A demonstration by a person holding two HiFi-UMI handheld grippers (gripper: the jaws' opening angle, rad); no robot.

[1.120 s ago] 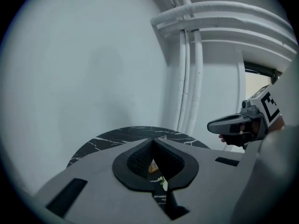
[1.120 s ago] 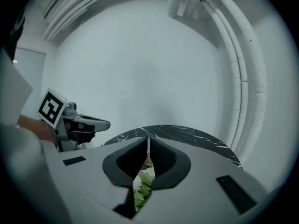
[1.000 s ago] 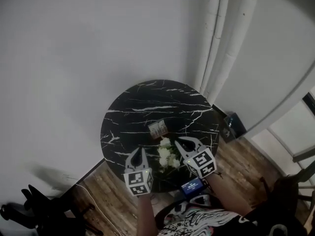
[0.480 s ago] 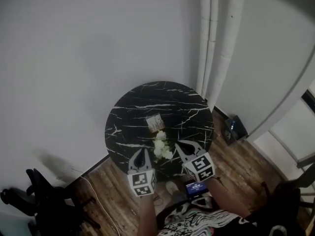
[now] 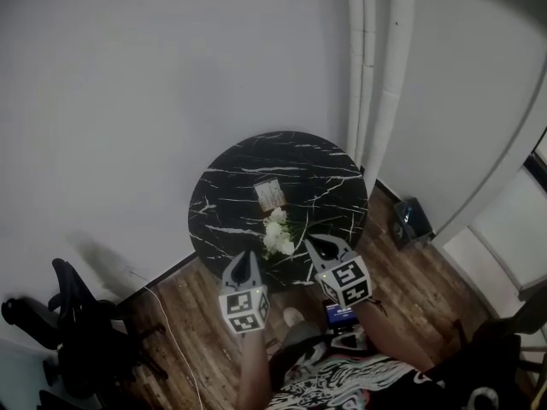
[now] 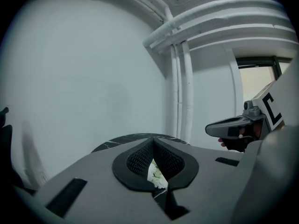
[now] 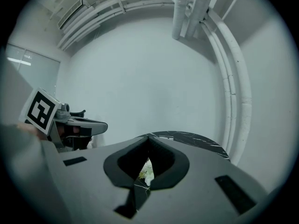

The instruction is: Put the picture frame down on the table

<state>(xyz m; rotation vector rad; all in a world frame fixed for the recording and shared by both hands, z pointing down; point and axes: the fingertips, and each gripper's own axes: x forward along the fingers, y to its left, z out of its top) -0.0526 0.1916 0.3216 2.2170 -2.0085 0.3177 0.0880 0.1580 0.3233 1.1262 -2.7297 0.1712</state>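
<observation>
Black marble veined in white on the round table, seen from above in the head view. Near its middle, the picture frame, small and pale, resting on the top, well apart from both grippers. Just beside it, toward the near edge, a bunch of white flowers. Over that near edge, left gripper and right gripper side by side, one on either side of the flowers, tips toward the frame. Both pairs of jaws pressed together at the tips in their own views, nothing gripped; only flowers and marble showing through the hollow behind the tips. Below, wooden floor, with a black chair at the left. White pipes up the wall behind the table.
</observation>
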